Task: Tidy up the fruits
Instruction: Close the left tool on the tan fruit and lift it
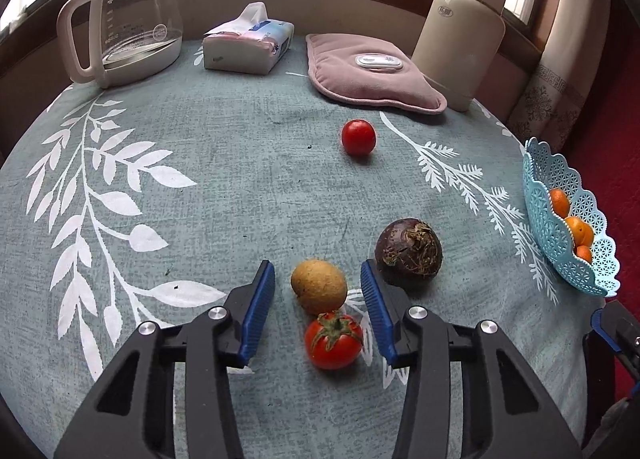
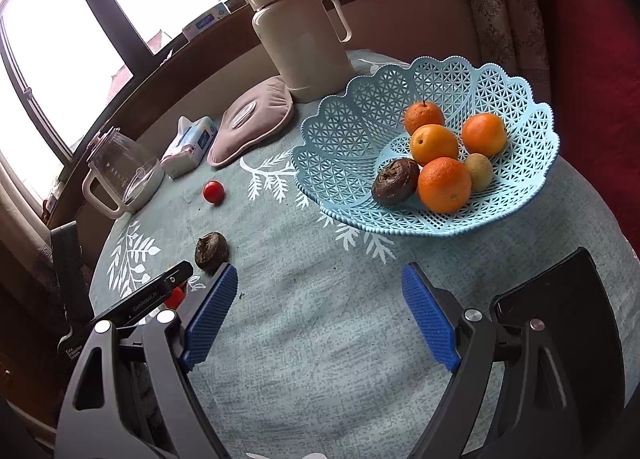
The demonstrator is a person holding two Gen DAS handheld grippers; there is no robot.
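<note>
My left gripper [image 1: 318, 279] is open, low over the table, with a brown kiwi [image 1: 319, 285] between its fingertips and a stemmed tomato [image 1: 333, 340] between the fingers just behind it. A dark purple round fruit [image 1: 409, 254] lies just right of the right finger; it also shows in the right wrist view [image 2: 211, 252]. A second tomato [image 1: 358, 137] lies farther off [image 2: 213, 192]. The light blue basket [image 2: 348, 119] holds several oranges [image 2: 444, 185], a dark fruit [image 2: 395, 181] and a small greenish fruit [image 2: 479, 171]. My right gripper [image 2: 320, 283] is open and empty in front of the basket.
A glass kettle [image 1: 132, 19], a tissue pack [image 1: 248, 43], a pink heating pad [image 1: 372, 71] and a cream thermos [image 1: 464, 35] stand along the back. The basket [image 1: 560, 235] sits at the table's right edge. A dark phone-like object [image 2: 560, 299] lies right of my right gripper.
</note>
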